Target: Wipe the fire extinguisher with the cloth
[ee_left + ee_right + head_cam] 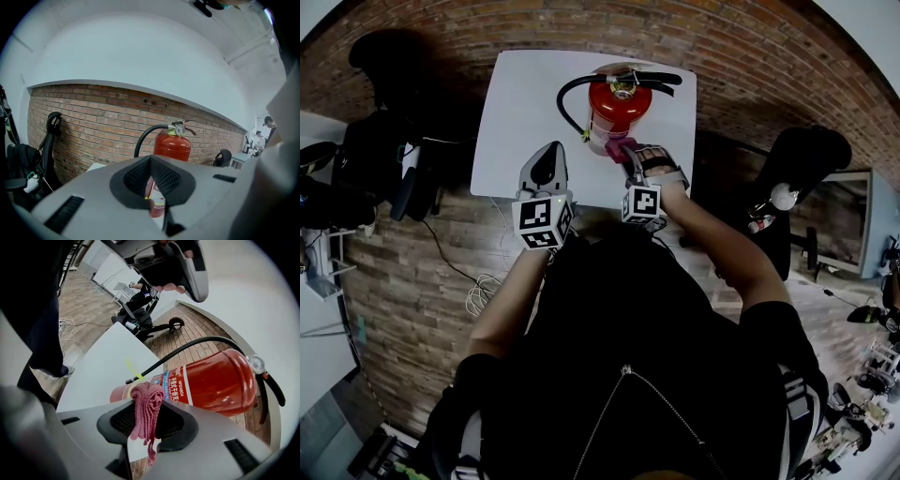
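1. A red fire extinguisher [617, 105] stands upright near the far edge of a white table [525, 94], right of the middle. Its valve and black handle are at the top.
2. A black hose [565, 103] loops out from the valve on the left and runs down the cylinder. In the right gripper view a yellow tag [132, 369] sits near the hose's tip. The pressure gauge [256, 363] is at the neck.
3. A pink knitted cloth [146, 408] is bunched against the lower part of the cylinder, on the side facing the table's near edge. Its folded top appears to touch the printed label.
4. The right gripper [149, 420] has its jaws clamped on the cloth. The fabric fills the gap between the pads, and a loose strand hangs below them. In the head view this gripper [630, 157] reaches over the near edge, just in front of the extinguisher's base.
5. The left gripper [150, 161] has its jaws drawn together at the tips with nothing between them. The extinguisher [172, 146] shows beyond, through the narrow slit. In the head view it [548, 161] is over the near edge, left of the extinguisher and clear of it.
6. A brick wall [93, 122] runs behind the table's far edge.
7. Dark bags [375, 141] sit off the left edge, and a black chair [806, 155] off the right.
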The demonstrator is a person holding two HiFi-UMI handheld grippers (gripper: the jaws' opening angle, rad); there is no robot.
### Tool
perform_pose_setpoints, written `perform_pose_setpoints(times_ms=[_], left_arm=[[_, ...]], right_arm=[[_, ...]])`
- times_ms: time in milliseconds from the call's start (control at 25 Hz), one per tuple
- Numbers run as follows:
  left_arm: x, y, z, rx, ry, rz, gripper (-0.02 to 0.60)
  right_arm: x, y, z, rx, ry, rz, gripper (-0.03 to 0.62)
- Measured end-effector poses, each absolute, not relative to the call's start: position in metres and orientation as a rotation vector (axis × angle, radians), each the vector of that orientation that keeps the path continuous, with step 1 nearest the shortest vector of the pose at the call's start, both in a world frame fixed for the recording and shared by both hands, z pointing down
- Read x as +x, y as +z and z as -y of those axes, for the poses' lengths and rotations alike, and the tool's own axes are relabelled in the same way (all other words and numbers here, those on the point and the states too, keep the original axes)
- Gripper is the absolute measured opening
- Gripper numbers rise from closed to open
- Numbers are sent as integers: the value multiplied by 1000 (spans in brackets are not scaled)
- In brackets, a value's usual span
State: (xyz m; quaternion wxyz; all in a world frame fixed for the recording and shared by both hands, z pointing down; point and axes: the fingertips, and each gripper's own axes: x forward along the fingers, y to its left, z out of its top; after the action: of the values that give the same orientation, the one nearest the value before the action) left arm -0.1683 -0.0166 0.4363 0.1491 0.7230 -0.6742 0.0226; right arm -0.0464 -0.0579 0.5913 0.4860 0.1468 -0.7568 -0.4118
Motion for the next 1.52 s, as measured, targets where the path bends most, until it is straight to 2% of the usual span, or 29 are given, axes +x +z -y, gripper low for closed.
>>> perform_pose_setpoints(times_ms=[1520], left_arm=[[-162, 435, 26, 2155, 61, 1842, 8]], right_arm=[[-44, 414, 62, 710, -1068, 1884, 124]])
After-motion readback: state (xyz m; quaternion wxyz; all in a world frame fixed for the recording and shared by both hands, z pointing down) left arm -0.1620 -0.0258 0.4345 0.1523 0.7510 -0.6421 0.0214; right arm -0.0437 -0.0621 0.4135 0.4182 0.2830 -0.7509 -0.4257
